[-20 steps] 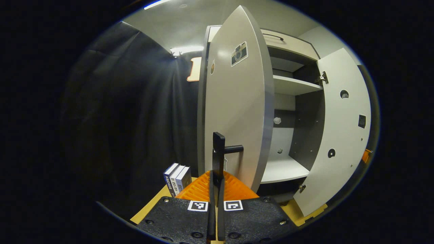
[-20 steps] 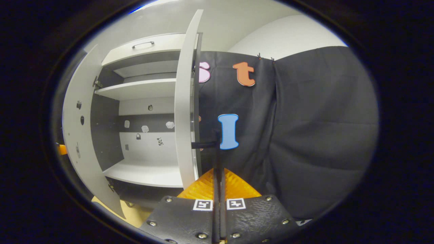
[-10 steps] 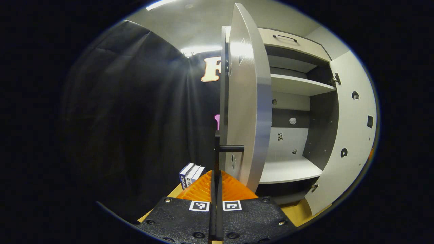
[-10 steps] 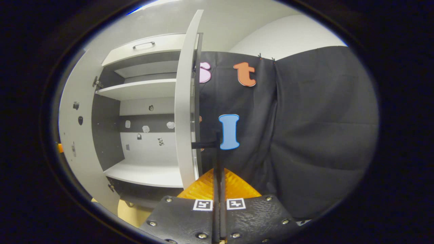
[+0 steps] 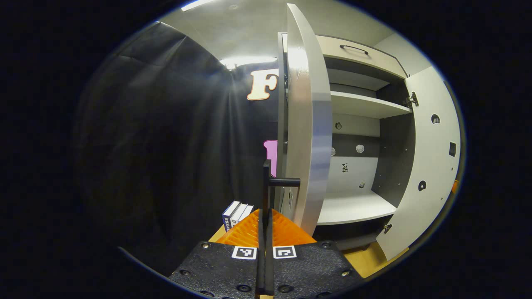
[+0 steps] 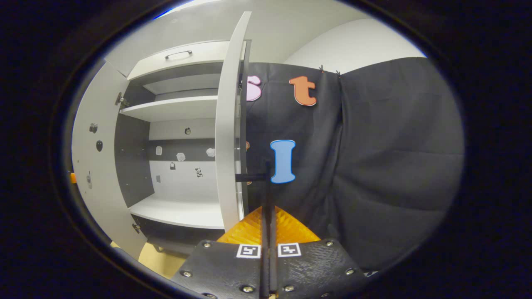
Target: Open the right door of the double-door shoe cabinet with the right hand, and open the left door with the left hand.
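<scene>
The pale grey shoe cabinet (image 5: 357, 106) stands with both doors wide apart and bare shelves inside. In the left gripper view the left door (image 5: 309, 124) is seen nearly edge-on. My left gripper (image 5: 265, 211) is shut on that door's black handle (image 5: 267, 182), whose bar runs up between the orange fingers. The right door (image 5: 432, 166) hangs swung out at the far side. In the right gripper view the right door (image 6: 226, 137) is edge-on too, and my right gripper (image 6: 268, 209) is shut on its black handle (image 6: 267, 182). The left door (image 6: 93, 166) shows beyond.
Black cloth walls hang close on the outer side of each door. A few upright books (image 5: 237, 211) stand on the wooden surface (image 5: 365, 261) left of the cabinet. A drawer with a black pull (image 5: 353, 47) tops the cabinet.
The left door has swung further outward with my left gripper on its handle, from showing its front face to nearly edge-on. The right door and right gripper have barely shifted.
</scene>
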Motion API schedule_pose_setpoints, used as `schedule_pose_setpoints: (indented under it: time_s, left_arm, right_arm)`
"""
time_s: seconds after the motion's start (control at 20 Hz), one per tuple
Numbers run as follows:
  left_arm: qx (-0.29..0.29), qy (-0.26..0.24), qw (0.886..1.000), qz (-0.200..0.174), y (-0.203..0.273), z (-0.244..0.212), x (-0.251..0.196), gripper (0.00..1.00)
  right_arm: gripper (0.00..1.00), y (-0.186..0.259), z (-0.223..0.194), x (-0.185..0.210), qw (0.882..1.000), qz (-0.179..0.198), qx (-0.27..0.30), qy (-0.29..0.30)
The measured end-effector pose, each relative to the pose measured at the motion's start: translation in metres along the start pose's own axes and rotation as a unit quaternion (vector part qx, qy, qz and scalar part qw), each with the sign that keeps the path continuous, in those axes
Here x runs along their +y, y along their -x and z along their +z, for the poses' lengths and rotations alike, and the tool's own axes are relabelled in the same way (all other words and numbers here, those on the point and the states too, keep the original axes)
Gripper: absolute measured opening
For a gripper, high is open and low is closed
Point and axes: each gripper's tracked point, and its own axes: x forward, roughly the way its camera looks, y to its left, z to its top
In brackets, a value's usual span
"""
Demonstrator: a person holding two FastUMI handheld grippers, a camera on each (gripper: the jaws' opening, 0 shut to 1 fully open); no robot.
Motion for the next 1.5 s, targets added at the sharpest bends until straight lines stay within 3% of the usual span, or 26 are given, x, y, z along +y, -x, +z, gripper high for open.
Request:
schedule_pose_setpoints:
  time_s: [0.35,0.6,0.9,1.25,1.3,1.5]
  left_arm:
    - [-0.004,0.004,1.0,-0.015,-0.001,0.001,0.006,0.0]
    - [-0.004,0.01,1.0,0.002,0.004,0.0,0.011,0.0]
    - [-0.003,0.013,1.0,0.024,0.02,0.002,0.021,0.0]
    - [0.01,0.042,0.999,0.006,0.06,-0.004,0.003,0.0]
    - [0.011,0.045,0.999,0.0,0.063,-0.004,-0.001,0.0]
    - [0.012,0.051,0.998,-0.026,0.069,-0.003,-0.023,0.0]
  right_arm:
    - [0.01,0.001,-0.003,-0.002,0.999,-0.009,0.018,0.034]
    - [0.01,0.017,0.012,-0.024,0.998,-0.046,-0.006,0.04]
    - [0.0,0.034,0.036,-0.029,0.998,-0.057,-0.023,0.016]
    - [0.01,0.05,0.051,0.016,0.999,-0.012,-0.037,0.009]
    - [0.05,0.051,0.05,0.024,0.999,-0.003,-0.036,0.011]
    - [0.01,0.063,0.039,0.056,0.999,0.039,-0.02,0.007]
